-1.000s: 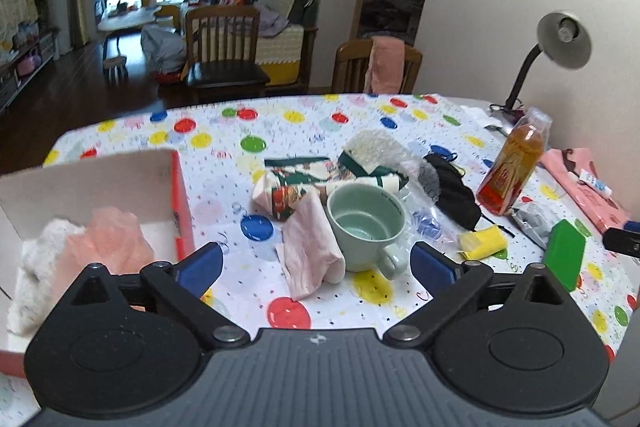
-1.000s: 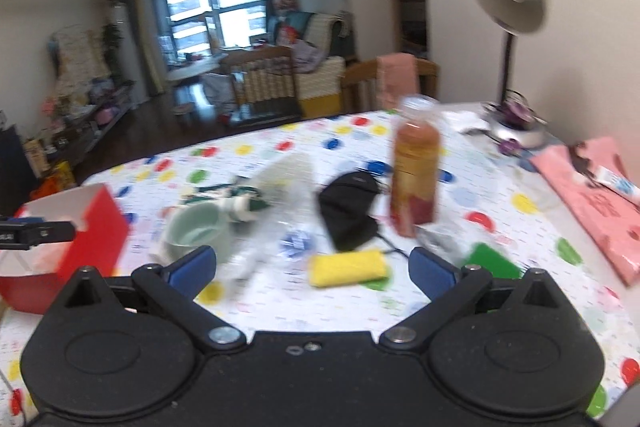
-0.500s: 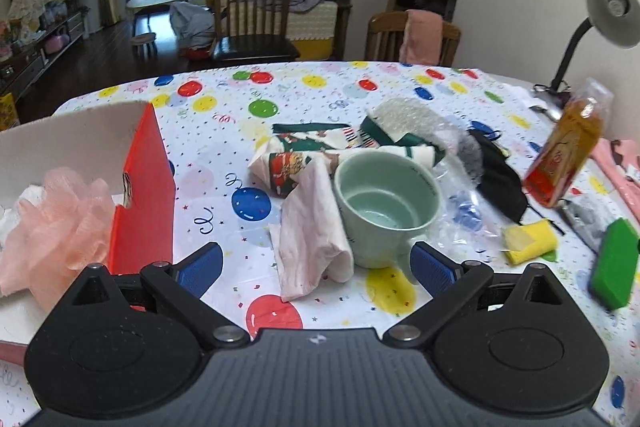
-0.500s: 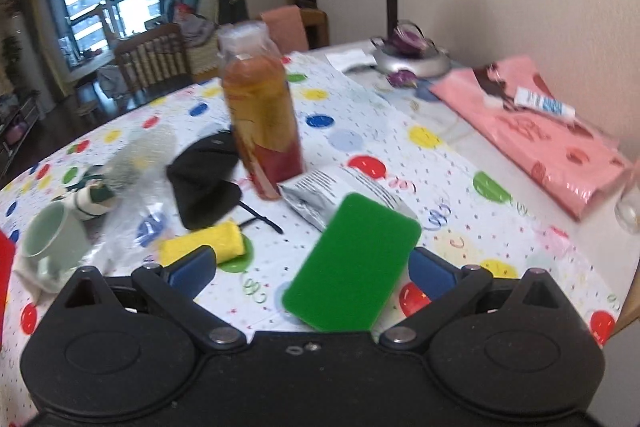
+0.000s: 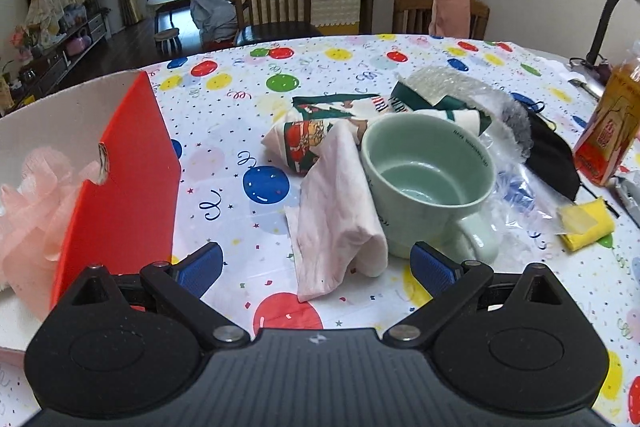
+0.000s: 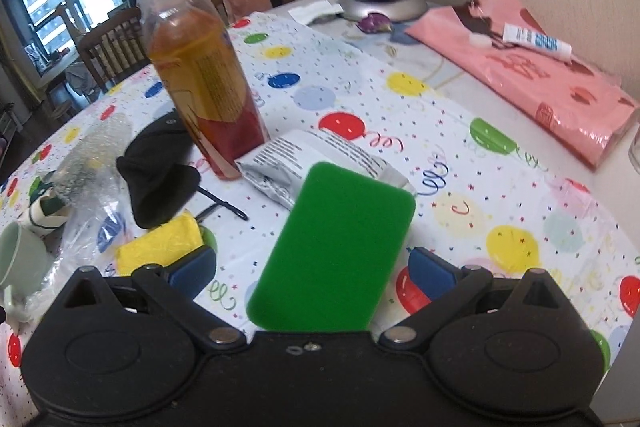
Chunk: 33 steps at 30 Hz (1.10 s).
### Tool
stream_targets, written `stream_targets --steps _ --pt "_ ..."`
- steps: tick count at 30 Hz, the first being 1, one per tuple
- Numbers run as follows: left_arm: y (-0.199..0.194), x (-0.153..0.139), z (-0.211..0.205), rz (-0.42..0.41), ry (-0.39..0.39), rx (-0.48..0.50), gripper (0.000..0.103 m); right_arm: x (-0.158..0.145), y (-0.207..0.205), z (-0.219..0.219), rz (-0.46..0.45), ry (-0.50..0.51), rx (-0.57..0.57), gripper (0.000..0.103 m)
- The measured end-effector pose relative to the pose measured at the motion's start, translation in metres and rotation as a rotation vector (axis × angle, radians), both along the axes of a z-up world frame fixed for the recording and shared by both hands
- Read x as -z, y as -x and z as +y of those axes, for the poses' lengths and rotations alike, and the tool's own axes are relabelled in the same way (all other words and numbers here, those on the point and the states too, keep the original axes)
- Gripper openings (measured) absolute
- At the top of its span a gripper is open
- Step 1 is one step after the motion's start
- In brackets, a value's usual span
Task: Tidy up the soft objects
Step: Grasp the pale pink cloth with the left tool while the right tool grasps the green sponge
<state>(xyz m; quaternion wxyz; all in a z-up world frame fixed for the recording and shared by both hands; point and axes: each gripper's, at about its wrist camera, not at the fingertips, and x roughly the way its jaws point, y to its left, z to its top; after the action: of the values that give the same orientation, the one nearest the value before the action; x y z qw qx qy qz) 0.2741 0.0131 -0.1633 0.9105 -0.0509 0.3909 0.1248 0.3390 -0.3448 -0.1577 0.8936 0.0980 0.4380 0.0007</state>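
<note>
Left claw (image 5: pixel 316 265): I have it spread wide and empty, low over the desk (image 5: pixel 240 95), with the pink cloth (image 5: pixel 336 211) lying between and just beyond its fingers.
Right claw (image 6: pixel 312 267): also spread and holding nothing; the green sponge (image 6: pixel 336 251) sits in the gap between the blue pads, untouched on either side as far as I can see.
Green sponge, axis: flat on the desk, its long axis running from near-left to far-right, the far end resting against a grey foil packet (image 6: pixel 320 155).
Pink cloth, axis: a crumpled strip, long axis near to far, its far end draped against the patterned roll (image 5: pixel 308 143) and its right edge touching the green mug (image 5: pixel 428 179).
Red box (image 5: pixel 120 179): at the left, already holding a pink puff (image 5: pixel 36 195); I judge this the place for soft things.
Risk, left side: if I close on the cloth and lift, it may drag the mug, since the two touch.
Risk, right side: the sponge lies skewed to my claw, so a pinch may catch it corner-wise and twist it; pushing forward could shove the packet into the orange bottle (image 6: pixel 204 95) and tip it.
</note>
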Motion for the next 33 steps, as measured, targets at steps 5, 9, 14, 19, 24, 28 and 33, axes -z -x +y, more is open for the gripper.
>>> stream_targets --steps 5,9,14,19,24,28,33 --pt "-0.008 0.01 0.0 0.01 -0.004 -0.01 0.101 0.006 -0.006 0.0 0.023 -0.003 0.015 0.103" --pt "-0.014 0.017 0.001 0.016 0.001 -0.014 0.101 0.009 -0.012 -0.001 0.039 -0.009 0.03 0.102" --pt "-0.013 0.026 0.006 0.012 0.029 -0.008 0.1 0.012 -0.017 0.0 0.054 -0.019 0.028 0.098" --pt "-0.009 0.022 0.011 -0.019 0.039 0.0 0.094 0.014 -0.02 0.002 0.059 -0.015 0.024 0.094" --pt "-0.008 0.016 0.015 -0.044 0.045 -0.006 0.077 0.017 -0.021 0.004 0.07 0.001 0.027 0.089" --pt "-0.012 0.017 0.016 -0.036 0.059 -0.005 0.059 0.017 -0.02 0.003 0.073 0.01 0.044 0.079" --pt "-0.016 0.017 0.015 -0.024 0.063 0.001 0.039 0.015 -0.016 -0.002 0.073 0.025 0.054 0.073"
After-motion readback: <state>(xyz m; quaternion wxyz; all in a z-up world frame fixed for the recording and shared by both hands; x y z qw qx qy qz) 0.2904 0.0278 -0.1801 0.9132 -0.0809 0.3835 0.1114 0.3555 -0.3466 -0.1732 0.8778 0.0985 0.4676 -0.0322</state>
